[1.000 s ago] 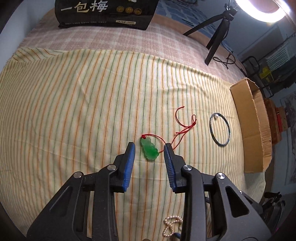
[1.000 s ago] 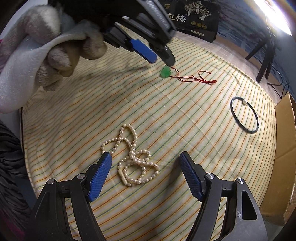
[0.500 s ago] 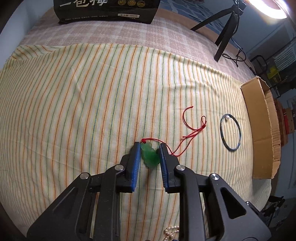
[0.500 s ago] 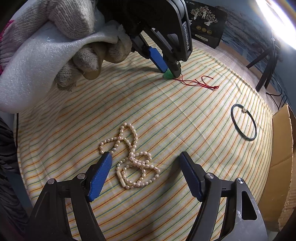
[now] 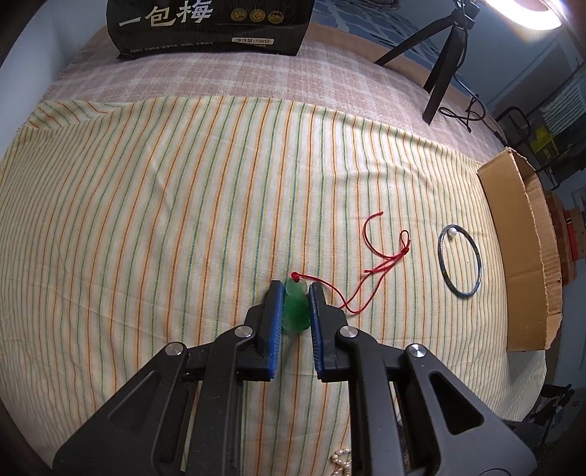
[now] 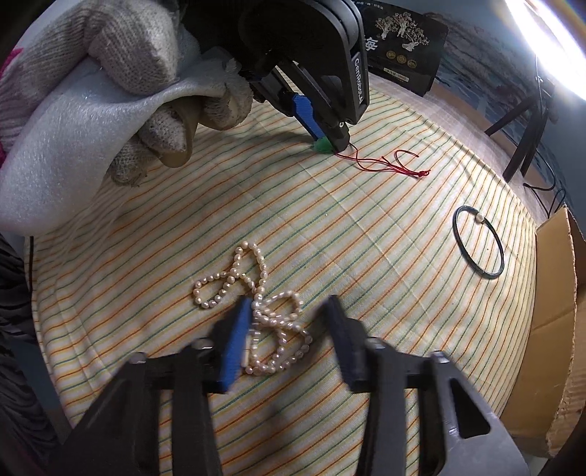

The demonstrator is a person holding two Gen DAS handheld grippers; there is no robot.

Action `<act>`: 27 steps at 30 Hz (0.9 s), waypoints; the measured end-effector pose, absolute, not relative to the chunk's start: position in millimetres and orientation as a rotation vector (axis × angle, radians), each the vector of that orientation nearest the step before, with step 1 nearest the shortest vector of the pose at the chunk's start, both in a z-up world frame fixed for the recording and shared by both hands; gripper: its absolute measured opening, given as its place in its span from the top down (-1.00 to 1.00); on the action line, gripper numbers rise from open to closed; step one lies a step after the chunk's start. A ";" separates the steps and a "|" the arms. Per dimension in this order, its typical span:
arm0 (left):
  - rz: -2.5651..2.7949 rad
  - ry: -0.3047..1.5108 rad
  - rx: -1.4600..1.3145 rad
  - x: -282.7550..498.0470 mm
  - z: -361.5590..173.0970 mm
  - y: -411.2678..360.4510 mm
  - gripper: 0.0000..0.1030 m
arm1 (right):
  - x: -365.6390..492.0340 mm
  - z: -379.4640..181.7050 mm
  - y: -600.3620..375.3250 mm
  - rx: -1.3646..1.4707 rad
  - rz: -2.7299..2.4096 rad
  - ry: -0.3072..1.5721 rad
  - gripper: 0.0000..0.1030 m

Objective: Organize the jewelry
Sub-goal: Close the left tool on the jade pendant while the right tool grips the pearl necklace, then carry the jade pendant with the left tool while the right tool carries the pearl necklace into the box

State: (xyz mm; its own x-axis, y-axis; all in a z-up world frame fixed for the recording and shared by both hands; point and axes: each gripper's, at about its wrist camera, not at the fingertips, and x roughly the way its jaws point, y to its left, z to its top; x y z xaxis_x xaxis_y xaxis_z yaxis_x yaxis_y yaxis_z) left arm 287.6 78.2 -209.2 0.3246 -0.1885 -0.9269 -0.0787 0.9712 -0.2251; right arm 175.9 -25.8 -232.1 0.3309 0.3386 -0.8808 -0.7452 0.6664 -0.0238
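A green jade pendant (image 5: 295, 309) on a red cord (image 5: 381, 258) lies on the striped cloth. My left gripper (image 5: 296, 293) is shut on the pendant, its blue pads pressed to both sides; it also shows in the right wrist view (image 6: 329, 141), down on the cloth. A pearl necklace (image 6: 256, 300) lies in loops on the cloth. My right gripper (image 6: 289, 309) is open, its jaws straddling the near loops, blurred with motion. A dark bangle with one pearl (image 5: 460, 260) lies to the right, also in the right wrist view (image 6: 478, 247).
An open cardboard box (image 5: 520, 252) stands at the cloth's right edge, also in the right wrist view (image 6: 556, 315). A black printed bag (image 5: 208, 25) stands at the back. A black tripod (image 5: 439, 69) and cables are at the back right.
My left gripper has closed from open around the pendant to shut on it. My right gripper has moved forward over the pearl necklace and narrowed its jaws.
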 end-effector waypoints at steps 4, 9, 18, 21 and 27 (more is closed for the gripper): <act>-0.067 1.225 -0.250 284.3 -205.3 79.8 0.76 | 179.8 -230.7 -27.5 -0.439 0.764 1.019 0.86; -0.067 1.175 -0.252 277.4 -188.8 84.8 0.76 | 182.0 -221.7 -38.2 -0.375 0.759 1.016 0.89; -0.117 1.074 -0.318 259.5 -145.6 88.6 0.76 | 171.9 -180.5 -57.9 -0.307 0.716 0.925 0.89; -0.135 1.043 -0.329 255.0 -131.7 83.8 0.76 | 169.3 -164.1 -65.0 -0.285 0.703 0.892 0.89; -0.200 0.981 -0.367 241.4 -101.7 72.4 0.76 | 168.0 -136.4 -87.3 -0.235 0.665 0.835 0.89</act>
